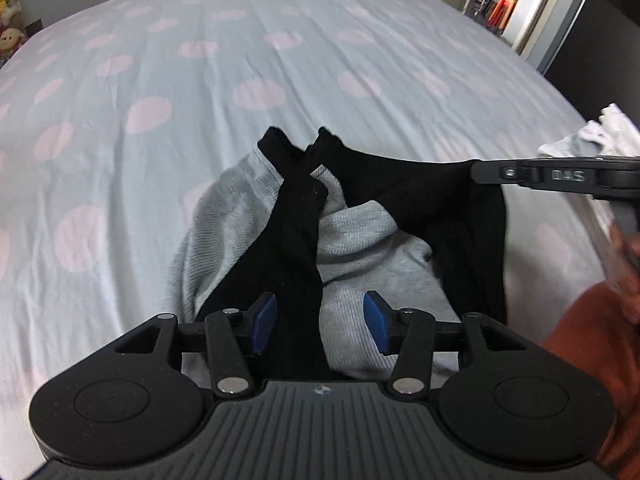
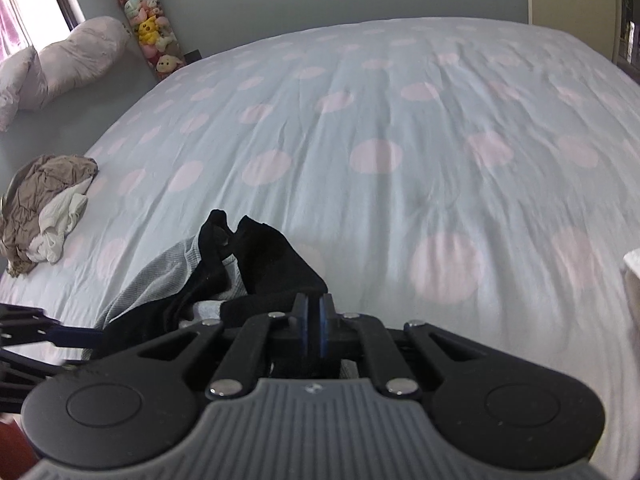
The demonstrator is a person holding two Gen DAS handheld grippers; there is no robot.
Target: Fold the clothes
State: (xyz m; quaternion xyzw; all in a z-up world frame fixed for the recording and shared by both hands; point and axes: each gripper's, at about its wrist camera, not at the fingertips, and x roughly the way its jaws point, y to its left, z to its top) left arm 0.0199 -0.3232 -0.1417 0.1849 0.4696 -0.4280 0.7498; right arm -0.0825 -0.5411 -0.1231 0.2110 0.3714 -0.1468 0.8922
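A grey ribbed garment with black straps and black trim lies bunched on the bed near its front edge. My left gripper is open, its blue pads on either side of a black strip of the garment. My right gripper is shut on the garment's black edge at its right side. The right gripper also shows in the left wrist view, holding that edge up. The garment shows in the right wrist view to the left of the jaws.
The bed sheet is pale blue with pink dots. A brown and white heap of clothes lies at the bed's left edge. White cloth lies at the right edge. Pillows and a tube of plush toys stand beyond.
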